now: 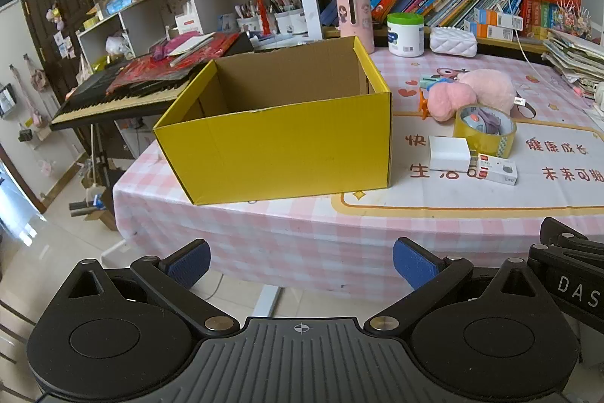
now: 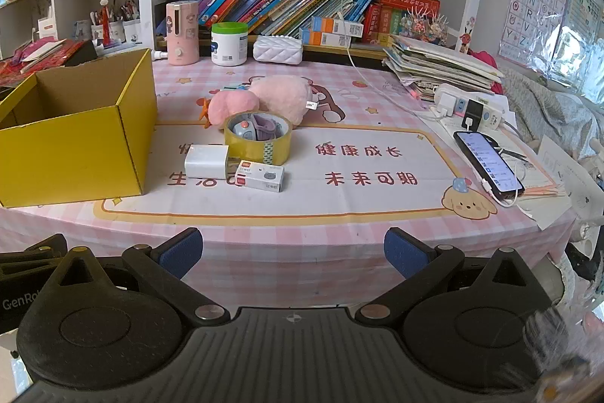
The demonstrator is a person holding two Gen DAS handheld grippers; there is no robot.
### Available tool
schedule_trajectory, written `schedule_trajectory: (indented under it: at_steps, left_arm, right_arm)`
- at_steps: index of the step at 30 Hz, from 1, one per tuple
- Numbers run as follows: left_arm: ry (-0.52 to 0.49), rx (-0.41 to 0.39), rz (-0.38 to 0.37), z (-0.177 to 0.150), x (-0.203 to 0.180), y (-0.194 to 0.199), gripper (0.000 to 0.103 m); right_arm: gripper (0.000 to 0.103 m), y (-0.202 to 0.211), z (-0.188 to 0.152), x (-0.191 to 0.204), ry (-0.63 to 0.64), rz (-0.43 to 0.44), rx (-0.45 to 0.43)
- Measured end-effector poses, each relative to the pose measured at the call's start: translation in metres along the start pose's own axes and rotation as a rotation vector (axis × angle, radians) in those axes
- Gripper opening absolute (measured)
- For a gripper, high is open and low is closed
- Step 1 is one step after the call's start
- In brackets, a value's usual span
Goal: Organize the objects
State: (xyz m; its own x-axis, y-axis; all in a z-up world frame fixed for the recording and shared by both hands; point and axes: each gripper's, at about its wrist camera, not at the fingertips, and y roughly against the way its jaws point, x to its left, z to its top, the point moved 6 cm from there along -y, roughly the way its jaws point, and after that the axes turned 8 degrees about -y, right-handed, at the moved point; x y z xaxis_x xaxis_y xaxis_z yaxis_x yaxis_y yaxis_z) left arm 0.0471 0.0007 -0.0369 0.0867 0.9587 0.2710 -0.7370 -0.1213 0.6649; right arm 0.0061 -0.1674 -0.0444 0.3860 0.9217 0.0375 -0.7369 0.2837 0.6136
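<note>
Bookshelves back a pink-clothed desk (image 2: 339, 214) where an open yellow box (image 1: 279, 146) sits left of a tape roll (image 2: 258, 142), white charger (image 2: 205, 161) and pink plush (image 2: 279, 97), while left gripper (image 1: 300, 263) and right gripper (image 2: 292, 253) hover before it, jaws wide and empty.

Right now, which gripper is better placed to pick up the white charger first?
The right gripper: it is open and the white charger lies almost straight ahead. The left gripper faces the yellow box instead.
</note>
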Motion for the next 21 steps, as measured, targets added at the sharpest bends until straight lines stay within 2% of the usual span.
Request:
schedule_trajectory:
  at_steps: [21]
  left_arm:
    - [-0.003, 0.017, -0.015, -0.0001, 0.0044, -0.0095, 0.103]
  right_arm:
    - [0.103, -0.0046, -0.0024, -0.0002, 0.004, 0.001, 0.013]
